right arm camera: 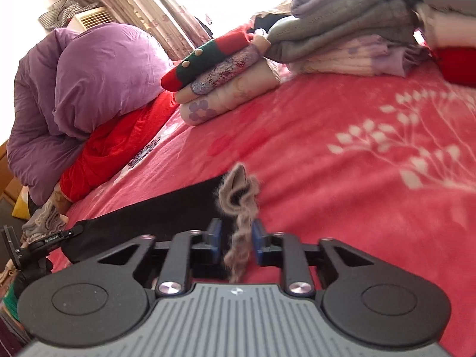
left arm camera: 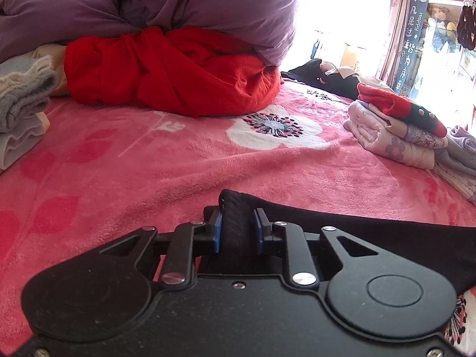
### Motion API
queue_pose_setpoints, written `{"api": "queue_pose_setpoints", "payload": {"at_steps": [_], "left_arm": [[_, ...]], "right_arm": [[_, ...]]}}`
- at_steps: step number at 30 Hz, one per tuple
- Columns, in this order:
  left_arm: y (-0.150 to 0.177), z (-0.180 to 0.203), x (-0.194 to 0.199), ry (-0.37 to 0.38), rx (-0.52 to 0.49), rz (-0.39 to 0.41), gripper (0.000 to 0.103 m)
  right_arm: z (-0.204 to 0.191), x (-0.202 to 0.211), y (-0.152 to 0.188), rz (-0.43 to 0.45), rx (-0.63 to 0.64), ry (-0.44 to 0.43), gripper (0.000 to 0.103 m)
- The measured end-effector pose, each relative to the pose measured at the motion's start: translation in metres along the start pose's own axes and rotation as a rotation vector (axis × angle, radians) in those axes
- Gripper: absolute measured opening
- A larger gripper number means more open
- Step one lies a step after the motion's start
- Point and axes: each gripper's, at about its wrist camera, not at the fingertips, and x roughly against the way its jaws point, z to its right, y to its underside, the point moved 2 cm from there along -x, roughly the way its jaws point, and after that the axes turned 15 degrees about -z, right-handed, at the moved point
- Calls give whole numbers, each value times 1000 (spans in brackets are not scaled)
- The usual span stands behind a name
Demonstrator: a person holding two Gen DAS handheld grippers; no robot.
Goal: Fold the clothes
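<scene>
A black garment (left arm camera: 372,232) is stretched over the pink flowered blanket (left arm camera: 166,166). My left gripper (left arm camera: 237,232) is shut on one bunched black end of it, pinched between the blue pads. In the right wrist view the same black garment (right arm camera: 154,208) runs to the left toward the other gripper (right arm camera: 44,241). My right gripper (right arm camera: 235,242) is shut on its opposite end, where a fuzzy grey-brown lining (right arm camera: 239,196) sticks up between the pads.
A red quilt (left arm camera: 166,71) lies under a purple duvet (left arm camera: 190,3) at the far side. Folded clothes are stacked at the right (left arm camera: 398,125) and at the left edge (left arm camera: 23,101). In the right wrist view grey knitwear (right arm camera: 351,9) tops another stack.
</scene>
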Motion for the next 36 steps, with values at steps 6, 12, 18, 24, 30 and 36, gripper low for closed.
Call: {"api": "queue_pose_setpoints", "payload": {"at_steps": [6, 12, 18, 24, 30, 36], "left_arm": [[0, 0, 0, -1, 5, 0, 18], [-4, -4, 7, 3, 39, 36, 13], [-2, -3, 1, -25, 34, 20, 13], [-2, -6, 0, -16, 45, 16, 13], [-7, -5, 13, -26, 67, 76, 11], [0, 0, -5, -118, -2, 1, 33]], "right_arm": [[-4, -10, 6, -19, -60, -25, 31], [-18, 3, 6, 34, -16, -54, 11], [-12, -16, 12, -90, -4, 2, 12], [-14, -9, 12, -24, 0, 9, 21], [-6, -8, 12, -13, -62, -70, 10], [-5, -20, 14, -56, -39, 17, 12]]}}
